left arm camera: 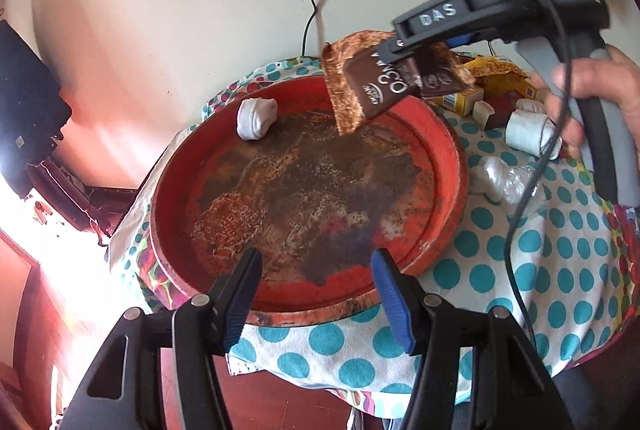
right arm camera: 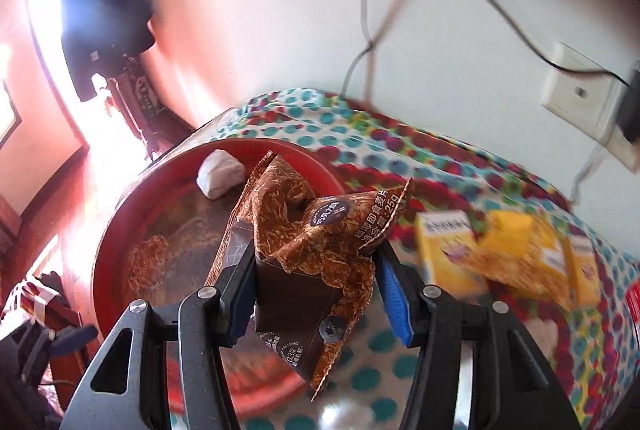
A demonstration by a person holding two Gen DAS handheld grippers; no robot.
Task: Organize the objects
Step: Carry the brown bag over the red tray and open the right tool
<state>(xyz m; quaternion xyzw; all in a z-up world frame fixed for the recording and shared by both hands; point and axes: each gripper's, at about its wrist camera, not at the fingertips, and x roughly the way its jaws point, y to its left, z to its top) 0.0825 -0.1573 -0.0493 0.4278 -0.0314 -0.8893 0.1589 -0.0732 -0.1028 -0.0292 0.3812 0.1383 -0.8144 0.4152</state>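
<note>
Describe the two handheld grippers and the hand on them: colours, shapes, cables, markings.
Both grippers are black, with angular linkage arms, silver pivot pins and ribbed blue pads on the fingers. The right gripper carries raised white letters "DAS", a grey pistol-style handle and a thin black cable trailing down. The right hand on it is bare, no sleeve visible. The left gripper shows no markings.

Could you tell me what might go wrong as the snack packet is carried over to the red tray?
The right gripper pinches the brown snack packet only by crumpled foil, so it could slip out before release. The packet hangs near the red tray's far rim, so dropping now might land it on the edge. The right gripper's cable dangles by the tray and could snag.
</note>
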